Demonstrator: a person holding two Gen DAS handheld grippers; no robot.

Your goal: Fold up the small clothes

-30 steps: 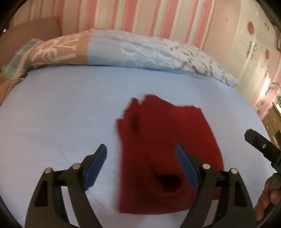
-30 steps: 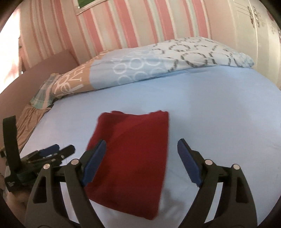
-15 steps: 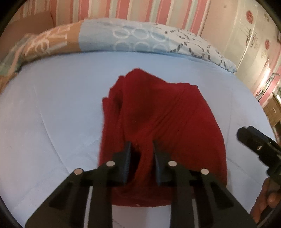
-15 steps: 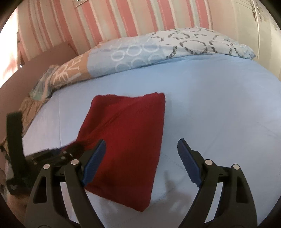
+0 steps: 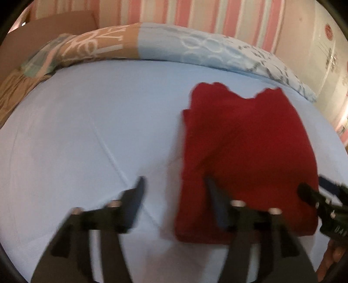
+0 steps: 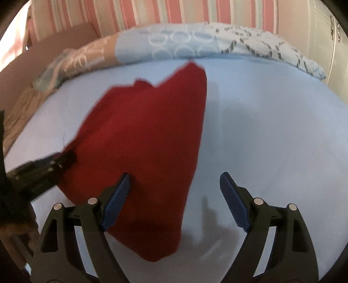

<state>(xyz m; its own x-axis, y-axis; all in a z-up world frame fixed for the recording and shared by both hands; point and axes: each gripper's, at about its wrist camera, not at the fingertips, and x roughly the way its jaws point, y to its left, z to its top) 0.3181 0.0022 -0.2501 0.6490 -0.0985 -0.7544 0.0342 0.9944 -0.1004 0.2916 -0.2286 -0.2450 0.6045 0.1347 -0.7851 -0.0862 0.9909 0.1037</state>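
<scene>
One red garment (image 5: 245,156) on bed – 2 hand-held grippers, both open.

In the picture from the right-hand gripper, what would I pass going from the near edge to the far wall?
Right gripper → red garment → light blue sheet → patterned quilt → striped wall.

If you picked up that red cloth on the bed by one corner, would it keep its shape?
Probably not. The red cloth lies folded in soft layers with uneven edges, so it would likely droop and unfold. It looks light, and pushed across the bed sheet it would probably bunch.
</scene>
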